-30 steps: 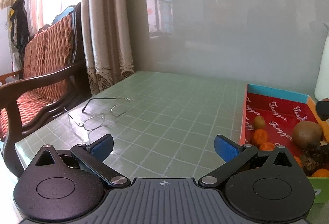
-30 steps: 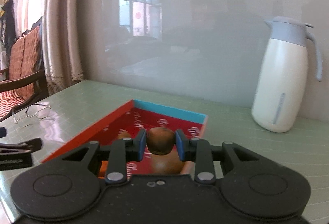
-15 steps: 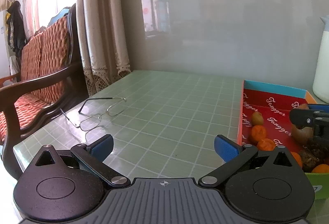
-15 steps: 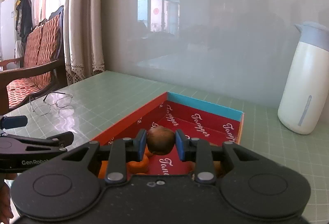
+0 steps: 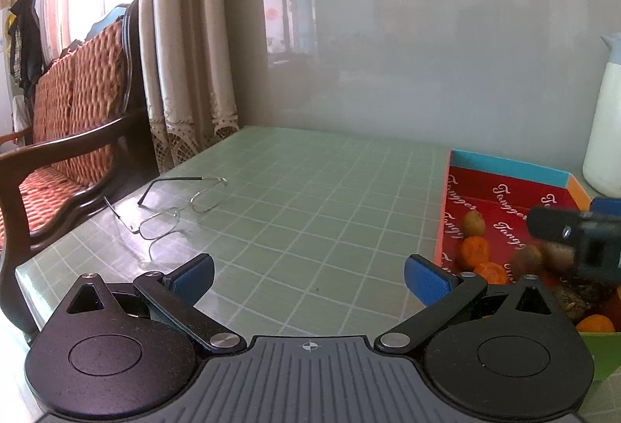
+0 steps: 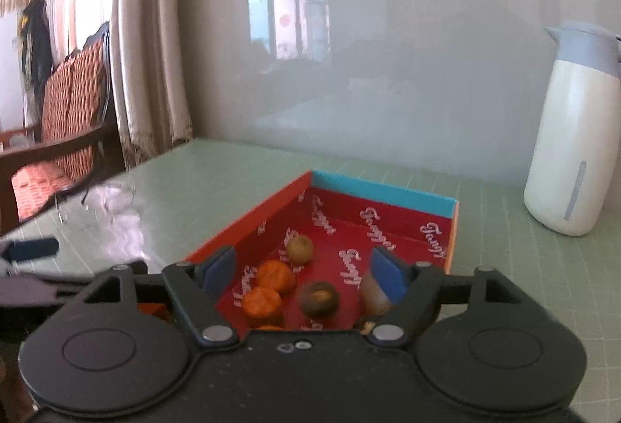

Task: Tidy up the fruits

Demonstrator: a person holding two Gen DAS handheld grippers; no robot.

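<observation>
Right tongs [image 6: 302,273] agape, green gridded table [image 5: 330,198]

**A home living room**

A domestic room is indicated: a cushioned wooden bench [image 5: 73,136] and lace-edged curtains [image 5: 186,35] are seen at left, a hung coat [image 5: 23,35] at far left, eyeglasses [image 5: 174,205] centre-left and a thermos jug [image 6: 574,128] at right on a green-tiled table [image 5: 310,190].

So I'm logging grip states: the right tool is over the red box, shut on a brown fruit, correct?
Not quite. The right tool is over the red box, but open; the right wrist view shows the brown fruit lying loose in the box.
</observation>
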